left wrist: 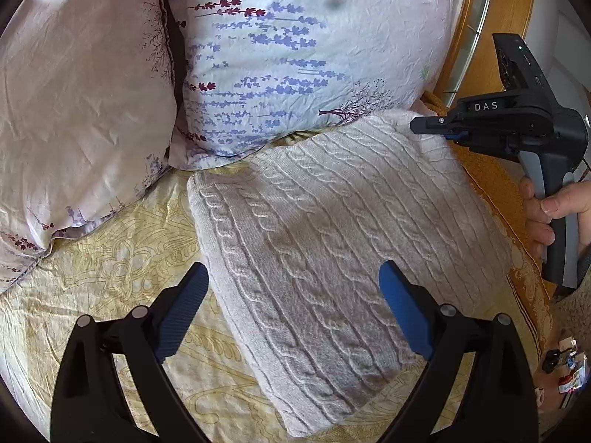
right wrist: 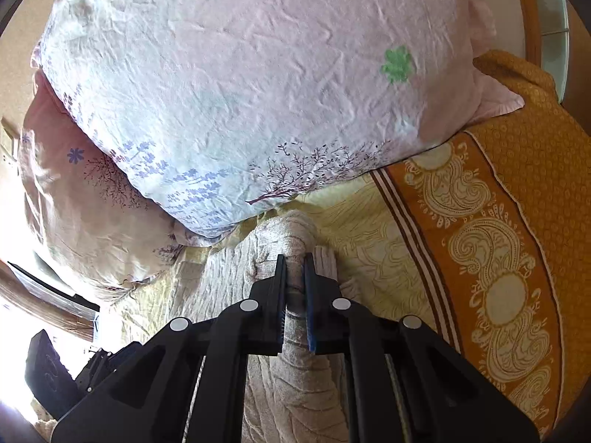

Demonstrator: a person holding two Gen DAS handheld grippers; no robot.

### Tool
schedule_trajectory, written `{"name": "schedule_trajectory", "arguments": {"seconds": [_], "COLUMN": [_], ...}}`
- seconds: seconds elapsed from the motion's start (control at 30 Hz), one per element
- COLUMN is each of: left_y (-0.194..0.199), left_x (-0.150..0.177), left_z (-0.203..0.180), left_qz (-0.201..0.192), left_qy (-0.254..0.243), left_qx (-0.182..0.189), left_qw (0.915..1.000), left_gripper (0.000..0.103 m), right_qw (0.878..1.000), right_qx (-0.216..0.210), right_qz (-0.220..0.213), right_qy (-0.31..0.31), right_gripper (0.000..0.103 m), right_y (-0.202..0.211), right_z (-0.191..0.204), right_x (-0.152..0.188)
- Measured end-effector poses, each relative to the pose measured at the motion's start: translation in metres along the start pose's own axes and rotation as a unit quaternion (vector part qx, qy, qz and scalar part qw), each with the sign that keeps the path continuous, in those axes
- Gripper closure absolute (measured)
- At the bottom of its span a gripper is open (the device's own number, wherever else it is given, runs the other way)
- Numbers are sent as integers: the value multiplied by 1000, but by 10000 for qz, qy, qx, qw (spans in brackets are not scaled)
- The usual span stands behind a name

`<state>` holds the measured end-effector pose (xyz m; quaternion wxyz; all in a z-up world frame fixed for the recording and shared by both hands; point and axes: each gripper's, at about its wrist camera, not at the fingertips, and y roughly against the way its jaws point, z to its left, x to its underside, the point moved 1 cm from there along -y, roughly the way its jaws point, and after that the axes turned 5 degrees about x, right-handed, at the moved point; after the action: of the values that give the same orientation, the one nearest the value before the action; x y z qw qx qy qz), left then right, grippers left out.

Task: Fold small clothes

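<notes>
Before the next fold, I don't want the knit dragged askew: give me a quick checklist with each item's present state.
1. Right gripper pinched on the sweater edge: ok.
2. Left gripper open, nothing between its fingers: ok.
3. Sweater lying flat on the bedspread: ok, apart from the pinched edge.
4. Sweater's far edge clear of the pillow: not ok, it lies right against it.
5. How many layers are pinched: cannot tell.

Bright daylight, sharp focus; fisheye bending, dark corners.
</notes>
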<state>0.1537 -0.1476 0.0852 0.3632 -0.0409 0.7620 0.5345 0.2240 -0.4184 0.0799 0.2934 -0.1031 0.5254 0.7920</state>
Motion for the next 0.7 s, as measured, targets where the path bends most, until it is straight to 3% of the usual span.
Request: {"name": "schedule_trajectory", "arguments": {"seconds": [0.13, 0.4, 0.47, 0.53, 0.57, 0.7], "left_y": [-5, -12, -8, -3, -4, -24], "left_x": [1, 4, 4, 4, 4, 5], "left_z": [6, 8, 14, 30, 41, 70], "left_qz": [108, 277, 223, 145, 178, 685], "left_qy": [178, 219, 320, 681, 945, 1803], "left_qx": [21, -30, -14, 199, 369, 891], "left_qw": [9998, 9994, 9992, 9974, 9947, 9772], "left_gripper": [10, 10, 5, 2, 2, 2], "right_qw": [9982, 9966, 9974, 9965, 9959, 9914], "right_qx": [427, 530, 234, -147, -277, -353], "right_qz": [352, 491, 430, 482, 517, 978], "right_qy": [-222, -387, -525, -664, -691, -796], "right_gripper": [94, 92, 80, 29, 22, 22], "right_y": [-24, -34, -27, -17, -14, -18], "right_z": [-22, -27, -22, -24, -26, -40], "right_x": [12, 16, 17, 19, 22, 38]}}
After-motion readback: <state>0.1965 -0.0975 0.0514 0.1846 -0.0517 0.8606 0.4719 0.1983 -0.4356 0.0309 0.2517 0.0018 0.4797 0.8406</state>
